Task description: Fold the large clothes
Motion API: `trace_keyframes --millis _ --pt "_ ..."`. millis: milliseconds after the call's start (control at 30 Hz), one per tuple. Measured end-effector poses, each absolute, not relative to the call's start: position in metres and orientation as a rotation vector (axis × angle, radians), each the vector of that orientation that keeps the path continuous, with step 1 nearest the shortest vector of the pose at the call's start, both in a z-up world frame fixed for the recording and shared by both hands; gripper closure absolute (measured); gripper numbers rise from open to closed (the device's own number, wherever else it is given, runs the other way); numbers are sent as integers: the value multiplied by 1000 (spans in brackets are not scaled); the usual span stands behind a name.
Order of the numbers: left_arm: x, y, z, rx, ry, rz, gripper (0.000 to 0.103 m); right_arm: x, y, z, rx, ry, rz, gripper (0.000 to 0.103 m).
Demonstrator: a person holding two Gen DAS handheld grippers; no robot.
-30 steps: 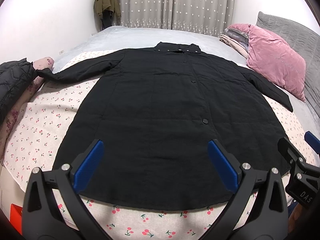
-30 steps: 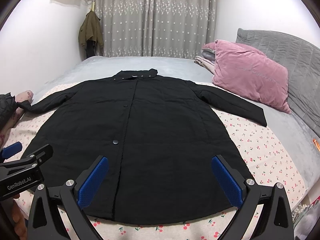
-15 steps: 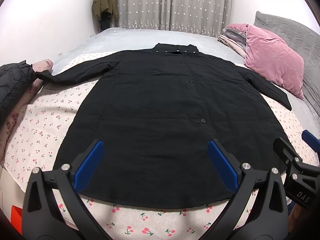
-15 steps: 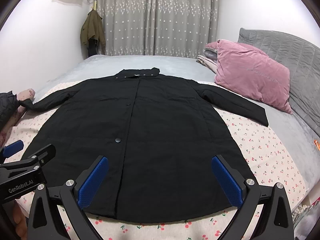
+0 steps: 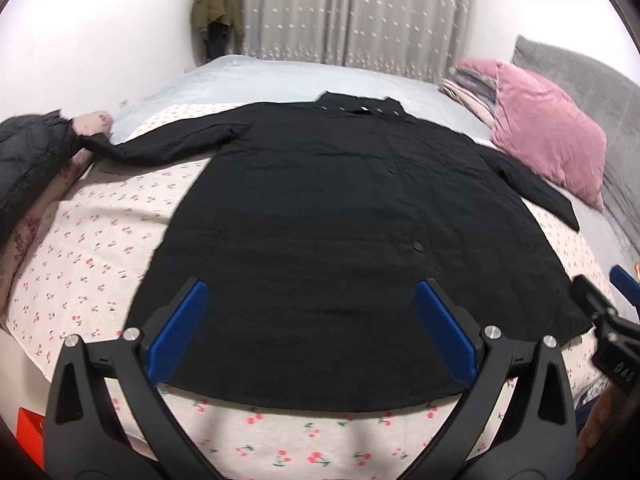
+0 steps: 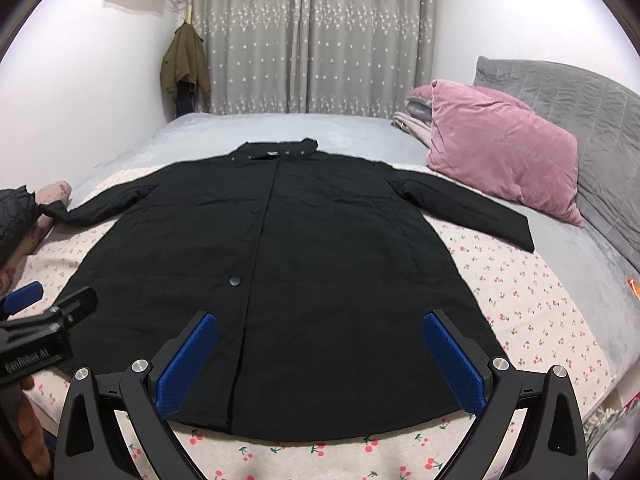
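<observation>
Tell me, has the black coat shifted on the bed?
No. The black coat lies where it did, its sleeve cuff just as near the pink pillow.

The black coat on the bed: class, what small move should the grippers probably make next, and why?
Probably reach the left gripper out to the coat's left sleeve to fold it inward. The coat lies flat, buttoned, both sleeves spread; the right gripper and the left are open, holding nothing, above the hem.

Black coat (image 6: 280,272) on a white cherry-print sheet (image 6: 532,312); pink pillow (image 6: 500,156) beside it, grey star-patterned curtains (image 6: 312,36) behind.
</observation>
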State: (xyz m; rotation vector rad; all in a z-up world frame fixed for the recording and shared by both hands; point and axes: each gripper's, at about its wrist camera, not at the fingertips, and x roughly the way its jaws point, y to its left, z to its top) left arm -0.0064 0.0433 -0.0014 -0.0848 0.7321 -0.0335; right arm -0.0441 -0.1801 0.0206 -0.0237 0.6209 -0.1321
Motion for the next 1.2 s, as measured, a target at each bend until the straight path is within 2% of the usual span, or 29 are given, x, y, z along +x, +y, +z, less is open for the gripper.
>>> trace_keyframes --millis 300,533,600,667,800,900,933,967,1033,1067,1100,1200 --pt "-12 145 -19 -234 778 114 0 -58 -251 25 33 611 -188 0" --pt "-17 191 -46 -289 826 201 0 -55 -339 -6 230 784 -271 0" --pt "-13 191 -53 -311 858 174 3 -55 -360 -17 323 826 -284 4" --pt "-7 192 -62 -331 887 162 12 -54 -374 -30 397 868 -286 8" --pt "5 192 -81 -364 943 155 20 -48 -386 -53 482 945 -288 21" --pt "12 181 -95 -371 988 118 42 -43 -389 -67 514 979 -308 31" --pt "13 178 -98 -374 998 107 54 -41 -388 -69 510 983 -316 35" --pt "14 173 -99 -357 994 111 66 -39 -388 -71 510 988 -315 47" --pt "13 167 -93 -338 967 96 90 -37 -386 -73 538 980 -288 78" --pt "11 167 -89 -344 952 99 92 -38 -388 -72 558 969 -269 85" --pt "9 169 -85 -362 936 96 93 -40 -390 -69 577 946 -258 88" --pt "-2 180 -68 -414 879 82 94 -56 -389 -46 587 831 -227 91"
